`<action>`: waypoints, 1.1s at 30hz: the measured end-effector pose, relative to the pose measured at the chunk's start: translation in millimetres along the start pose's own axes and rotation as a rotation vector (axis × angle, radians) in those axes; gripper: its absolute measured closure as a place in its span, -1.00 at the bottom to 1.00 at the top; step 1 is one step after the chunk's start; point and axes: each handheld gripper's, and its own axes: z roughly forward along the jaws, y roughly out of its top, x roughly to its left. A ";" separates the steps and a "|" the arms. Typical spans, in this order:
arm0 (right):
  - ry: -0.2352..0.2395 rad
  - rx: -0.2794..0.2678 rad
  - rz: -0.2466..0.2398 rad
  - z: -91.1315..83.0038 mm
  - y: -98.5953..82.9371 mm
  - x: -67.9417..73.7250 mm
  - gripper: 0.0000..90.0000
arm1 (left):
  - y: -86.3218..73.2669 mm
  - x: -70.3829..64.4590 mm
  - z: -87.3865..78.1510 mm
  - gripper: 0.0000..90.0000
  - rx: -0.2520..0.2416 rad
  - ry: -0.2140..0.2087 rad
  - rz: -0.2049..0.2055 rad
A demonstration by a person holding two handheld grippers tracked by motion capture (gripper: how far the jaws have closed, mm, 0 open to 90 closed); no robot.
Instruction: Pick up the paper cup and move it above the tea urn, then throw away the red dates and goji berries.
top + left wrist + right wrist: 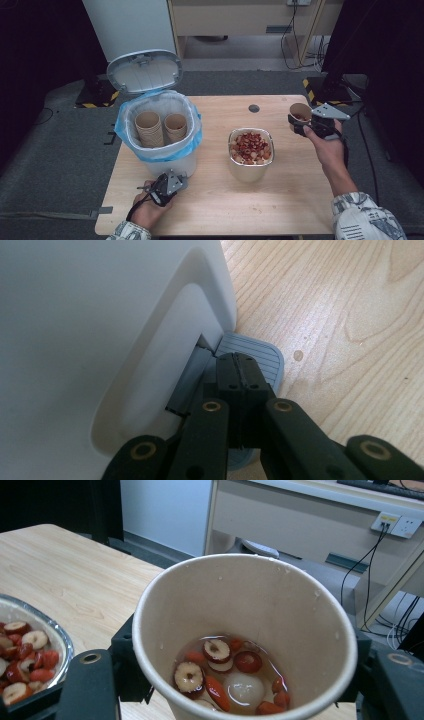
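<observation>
A white pedal bin with a blue liner stands at the table's left, its lid raised. Inside it sit two stacks of paper cups. My left gripper is low at the bin's front; in the left gripper view its jaws are shut together, and the left gripper rests on the grey ribbed pedal against the bin's white wall. My right gripper is shut on a paper cup at the table's right back. The cup holds liquid, red date slices and a pale round piece.
A foil container full of red date slices stands mid-table, and its rim shows left of the held cup. Bare wood lies in front of it. A cabinet, wall sockets and cables are beyond the table's far edge.
</observation>
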 end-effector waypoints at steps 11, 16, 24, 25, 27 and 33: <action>0.014 -0.001 -0.016 2.8 13.3 3.2 -0.30 | 0.0 0.3 -0.2 0.99 0.003 0.000 0.004; 0.032 -0.012 -0.034 5.4 23.6 9.5 -0.31 | -0.1 0.3 -0.1 0.99 0.001 -0.002 0.001; 0.051 -0.021 -0.063 6.6 35.7 15.0 -0.30 | -0.1 0.5 -0.1 0.99 0.001 -0.002 0.000; 0.050 -0.022 -0.068 6.5 36.9 15.6 -0.31 | -0.2 0.5 -0.1 0.99 0.001 -0.002 0.000; 0.051 -0.025 -0.069 6.2 39.7 17.0 -0.30 | -0.1 0.4 -0.1 0.99 0.001 -0.002 0.000; 0.061 -0.019 -0.101 5.6 43.0 18.8 -0.30 | -0.1 0.4 0.0 0.99 0.000 -0.001 0.000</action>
